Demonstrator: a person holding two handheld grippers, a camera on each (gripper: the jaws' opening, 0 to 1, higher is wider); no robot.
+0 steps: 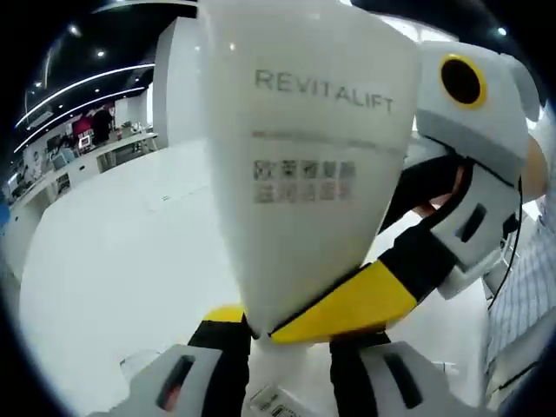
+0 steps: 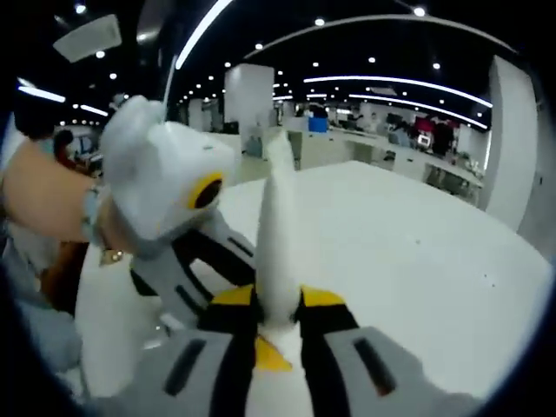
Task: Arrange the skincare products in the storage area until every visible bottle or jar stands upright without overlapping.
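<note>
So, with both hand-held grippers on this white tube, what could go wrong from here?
1. The REVITALIFT tube is pinched at its narrow flat end by both the left hand-held gripper and the right hand-held gripper; if they pull apart, it may twist or slip.
2. It is held above the white table; a loose grip could drop it.
3. The tube blocks much of the left gripper view, so placing it may be imprecise.

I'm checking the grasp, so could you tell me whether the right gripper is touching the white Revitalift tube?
Touching: in the right gripper view, the right gripper pinches the white tube between its yellow-tipped jaws, no gap visible.
</note>
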